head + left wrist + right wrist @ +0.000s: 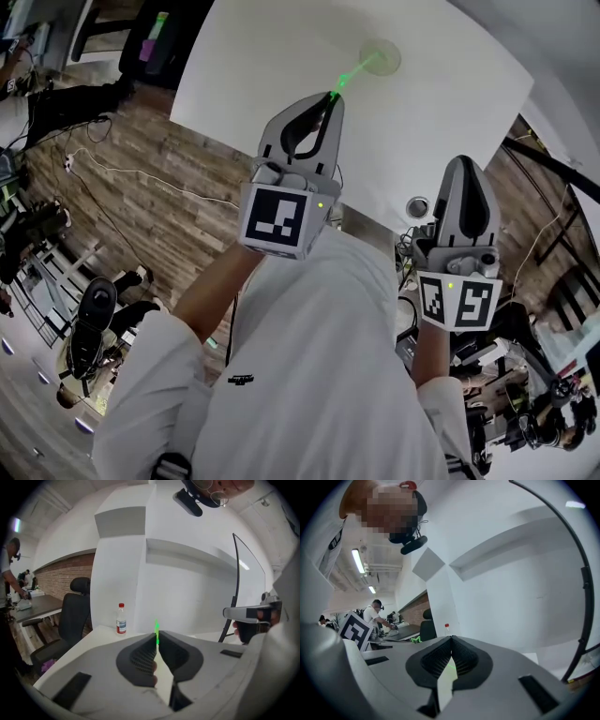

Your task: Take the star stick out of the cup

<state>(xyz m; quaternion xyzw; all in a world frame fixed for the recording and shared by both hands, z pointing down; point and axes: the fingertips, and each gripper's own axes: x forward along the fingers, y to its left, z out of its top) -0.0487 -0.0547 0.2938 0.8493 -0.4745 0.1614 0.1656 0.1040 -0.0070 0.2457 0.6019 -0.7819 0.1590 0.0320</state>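
Down close to the camera, the person's white shirt (309,375) fills the bottom of the head view, both arms stretched forward. On the right side, the right gripper (451,640) hangs near the table's edge with its ribbed pads pressed together and nothing between them. An empty claw there! Over to the left gripper (156,637), and this one is busy: its jaws are clamped on the star stick (354,73), a thin bright-green rod pinched right at the tips and poking out just beyond them. From above, that stick runs on a slant from the jaws up to the cup (382,58), a clear round one standing on the white table (281,56). Its far end meets the cup's rim, though whether it sits inside or is held above it cannot be told. Further back, a bottle (121,619) with a red cap stands at the table's far edge, a black office chair (74,613) beside it, and wooden floor (159,197) spreads out past the table.
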